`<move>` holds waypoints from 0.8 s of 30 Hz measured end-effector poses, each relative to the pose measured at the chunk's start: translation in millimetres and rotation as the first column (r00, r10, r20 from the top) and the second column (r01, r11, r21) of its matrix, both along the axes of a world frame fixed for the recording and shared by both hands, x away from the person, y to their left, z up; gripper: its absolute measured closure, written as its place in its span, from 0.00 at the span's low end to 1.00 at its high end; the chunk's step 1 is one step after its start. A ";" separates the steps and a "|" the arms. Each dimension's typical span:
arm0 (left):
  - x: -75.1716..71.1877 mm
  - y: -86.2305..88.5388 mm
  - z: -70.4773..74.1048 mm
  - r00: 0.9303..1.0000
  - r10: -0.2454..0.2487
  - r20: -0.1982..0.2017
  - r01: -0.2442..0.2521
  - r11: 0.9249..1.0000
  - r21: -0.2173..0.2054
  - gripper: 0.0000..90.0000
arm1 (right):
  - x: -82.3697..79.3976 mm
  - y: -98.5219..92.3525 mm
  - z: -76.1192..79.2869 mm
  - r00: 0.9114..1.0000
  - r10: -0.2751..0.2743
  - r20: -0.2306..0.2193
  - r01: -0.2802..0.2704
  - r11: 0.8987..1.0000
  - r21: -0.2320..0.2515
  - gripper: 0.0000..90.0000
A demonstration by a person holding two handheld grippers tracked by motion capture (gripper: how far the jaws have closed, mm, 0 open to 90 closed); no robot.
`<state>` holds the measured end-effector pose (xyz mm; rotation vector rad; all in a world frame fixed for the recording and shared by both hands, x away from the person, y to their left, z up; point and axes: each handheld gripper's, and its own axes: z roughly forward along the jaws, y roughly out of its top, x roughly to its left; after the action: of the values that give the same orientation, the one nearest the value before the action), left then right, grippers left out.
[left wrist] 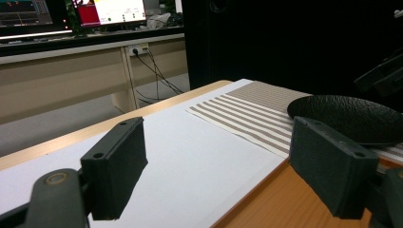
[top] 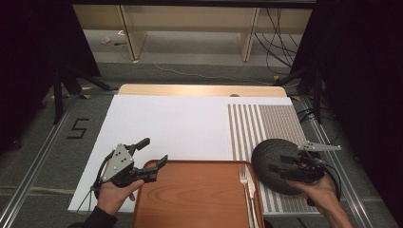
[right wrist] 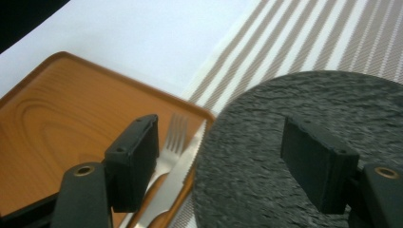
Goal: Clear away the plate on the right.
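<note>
The plate [top: 275, 164], a dark rough one, lay on the striped mat [top: 266, 123] just beside the wooden tray [top: 190, 194], and the right gripper [top: 285, 169] hovered over it with jaws apart, ungripped, seemingly about to close on its rim, while the left gripper [top: 152, 156] waited, released, at the tray's corner.

Tray [top: 195, 194]: wood-grain finish, orange-brown, smooth with a slight sheen. Plate [right wrist: 304, 142]: black, matt, rough pebbled texture like stone. Fork [right wrist: 172, 137] and knife [right wrist: 178, 175]: polished metal, reflective. Placemat [top: 273, 123]: woven cloth look, striped beige and white. Counter [top: 166, 123] cover: white, matt, smooth like paper; bare edge at the back: light wood. Hand-held gripper pads [left wrist: 116, 171]: matt black, plastic or rubber.
</note>
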<state>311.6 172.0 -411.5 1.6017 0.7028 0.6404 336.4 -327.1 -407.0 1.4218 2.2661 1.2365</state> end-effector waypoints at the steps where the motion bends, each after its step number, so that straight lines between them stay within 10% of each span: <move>1: 0.1 0.4 -0.4 1.000 0.002 -0.002 -0.002 1.000 -0.001 0.22 | 0.3 -2.0 -0.3 1.000 -0.009 -0.004 0.009 1.000 0.002 0.33; 24: -0.6 2.4 0.4 1.000 0.004 -0.002 -0.004 1.000 -0.017 0.22 | -10.3 -47.4 -8.1 0.981 -0.180 -0.067 0.184 0.980 0.071 0.20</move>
<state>311.0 174.4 -411.1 1.5861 0.7111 0.6343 326.1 -374.4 -415.1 1.6733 2.0896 1.2507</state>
